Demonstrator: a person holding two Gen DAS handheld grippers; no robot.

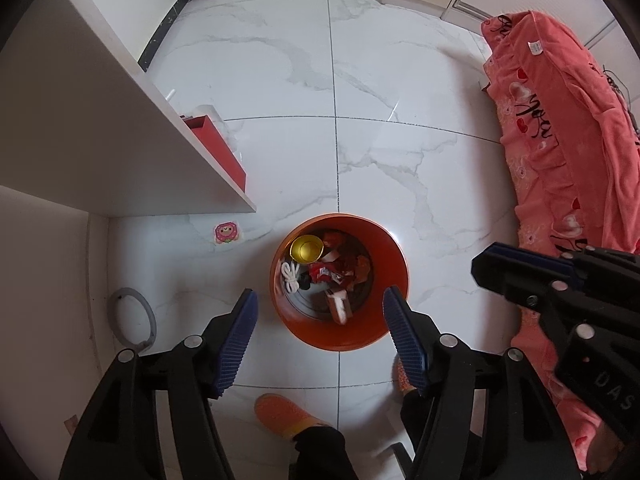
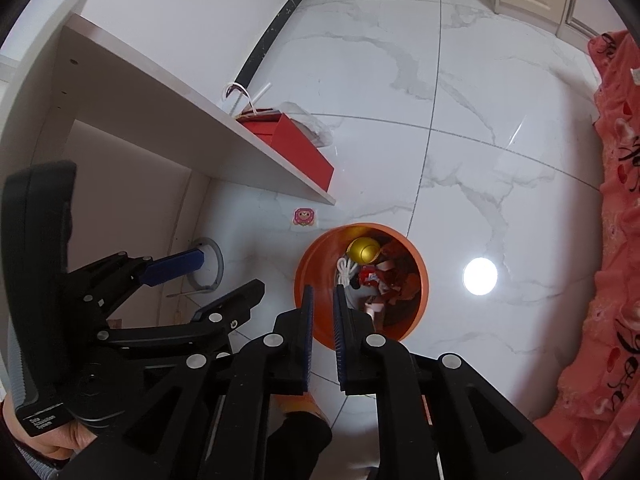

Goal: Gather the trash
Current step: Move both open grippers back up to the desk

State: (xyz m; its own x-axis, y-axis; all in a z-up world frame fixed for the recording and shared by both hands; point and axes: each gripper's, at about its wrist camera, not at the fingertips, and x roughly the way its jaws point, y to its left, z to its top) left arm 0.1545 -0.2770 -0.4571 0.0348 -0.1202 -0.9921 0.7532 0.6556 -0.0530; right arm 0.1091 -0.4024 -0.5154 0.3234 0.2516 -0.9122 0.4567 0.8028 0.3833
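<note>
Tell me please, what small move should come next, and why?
Probably move the left tool toward the pink sticker on the floor beside the orange bin. Both tools look empty, the left open, the right tool only slightly apart, and the bin already holds wrappers, so that scrap seems the nearest trash left.

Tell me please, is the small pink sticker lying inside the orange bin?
No, the pink sticker lies flat on the white floor beside the orange bin, outside its rim.

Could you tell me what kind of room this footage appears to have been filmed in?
Probably a bedroom in a home: a pink frilled bedspread hangs beside a white marble-tile floor, with a white desk and an orange wastebasket holding wrappers.
</note>
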